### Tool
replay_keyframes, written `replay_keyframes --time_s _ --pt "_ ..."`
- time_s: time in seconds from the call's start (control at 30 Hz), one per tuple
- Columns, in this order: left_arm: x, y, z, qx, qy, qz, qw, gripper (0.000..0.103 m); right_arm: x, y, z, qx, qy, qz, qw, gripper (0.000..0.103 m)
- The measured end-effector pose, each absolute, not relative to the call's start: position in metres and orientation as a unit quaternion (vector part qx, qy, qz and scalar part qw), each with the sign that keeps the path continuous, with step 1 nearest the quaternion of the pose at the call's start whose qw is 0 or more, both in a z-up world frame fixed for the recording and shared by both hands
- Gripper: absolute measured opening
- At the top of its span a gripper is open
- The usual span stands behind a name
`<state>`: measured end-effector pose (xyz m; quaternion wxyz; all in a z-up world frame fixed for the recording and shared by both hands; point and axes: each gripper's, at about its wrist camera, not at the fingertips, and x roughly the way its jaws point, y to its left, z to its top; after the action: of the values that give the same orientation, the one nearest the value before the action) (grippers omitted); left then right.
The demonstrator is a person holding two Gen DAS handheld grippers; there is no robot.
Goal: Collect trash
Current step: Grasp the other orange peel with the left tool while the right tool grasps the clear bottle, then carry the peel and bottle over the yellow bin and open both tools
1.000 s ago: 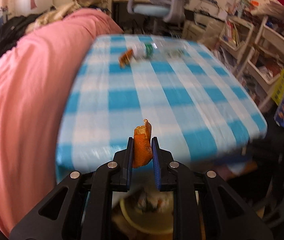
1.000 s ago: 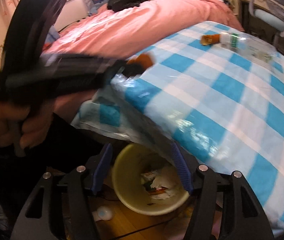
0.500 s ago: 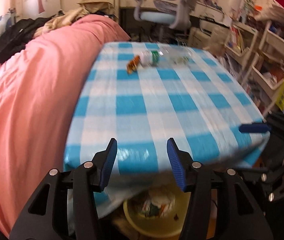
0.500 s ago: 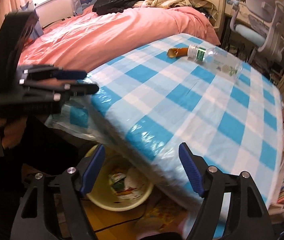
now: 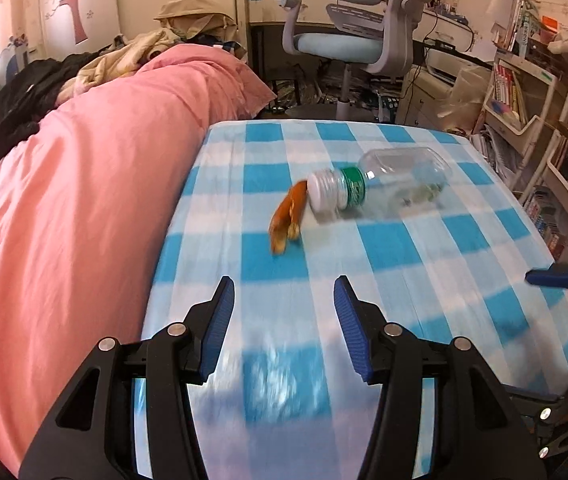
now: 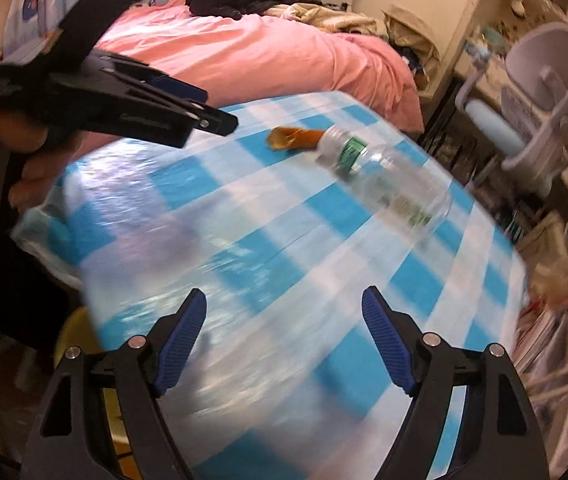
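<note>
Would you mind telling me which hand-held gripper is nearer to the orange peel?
Left. The left hand-held gripper hovers just short of the orange peel; the right hand-held gripper, jaws opening and empty, is farther back near the table edge.

The left gripper (image 5: 282, 320), emptied of its orange scrap, now hangs over the table (image 5: 464, 248) (the right gripper (image 6: 284, 336) is opening too).

Lying on the checked counter (image 5: 424, 288): one clear plastic bottle (image 5: 380, 186) and one orange scrap (image 5: 288, 216), possibly peel, touching its cap. Hovering above: two claws, left claw (image 5: 284, 322) and right claw (image 6: 284, 338). Peeking out below: one yellow bin (image 6: 74, 336).
</note>
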<state>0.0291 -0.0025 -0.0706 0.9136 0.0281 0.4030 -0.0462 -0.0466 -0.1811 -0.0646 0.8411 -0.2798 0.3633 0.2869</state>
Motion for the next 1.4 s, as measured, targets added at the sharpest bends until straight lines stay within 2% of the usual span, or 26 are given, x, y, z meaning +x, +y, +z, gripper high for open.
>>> replay_keyframes --time_s 0.47,0.77,0.8,0.87,0.93,1.03,1.2,1.4 --pt "0.149 -0.028 -0.113 0.124 0.459 -0.06 0.878 0.049 0.069 -0.164 -0.065 -0.437 0.301 0.315 0.787 0.08" --pt "0.171 -0.031 -0.12 0.135 0.463 -0.089 0.872 0.049 0.128 -0.153 -0.083 -0.465 0.335 0.343 0.744 0.083" --pt "0.171 -0.032 -0.121 0.134 0.465 -0.094 0.87 0.046 0.131 -0.153 -0.086 -0.463 0.344 0.347 0.74 0.083" --pt "0.172 -0.033 -0.123 0.127 0.471 -0.106 0.867 0.019 0.136 -0.152 -0.093 -0.457 0.368 0.355 0.728 0.081" --pt "0.169 -0.034 -0.122 0.122 0.471 -0.11 0.867 0.016 0.135 -0.153 -0.097 -0.436 0.391 0.363 0.725 0.074" --pt "0.166 -0.033 -0.12 0.111 0.471 -0.114 0.868 0.014 0.127 -0.16 -0.091 -0.387 0.402 0.368 0.744 0.07" --pt "0.149 -0.024 -0.098 0.078 0.453 -0.12 0.88 0.013 0.093 -0.182 -0.081 -0.292 0.402 0.349 0.795 0.067" --pt "0.107 -0.016 -0.07 0.059 0.424 -0.124 0.895 0.013 0.049 -0.214 -0.072 -0.103 0.402 0.348 0.841 0.065"
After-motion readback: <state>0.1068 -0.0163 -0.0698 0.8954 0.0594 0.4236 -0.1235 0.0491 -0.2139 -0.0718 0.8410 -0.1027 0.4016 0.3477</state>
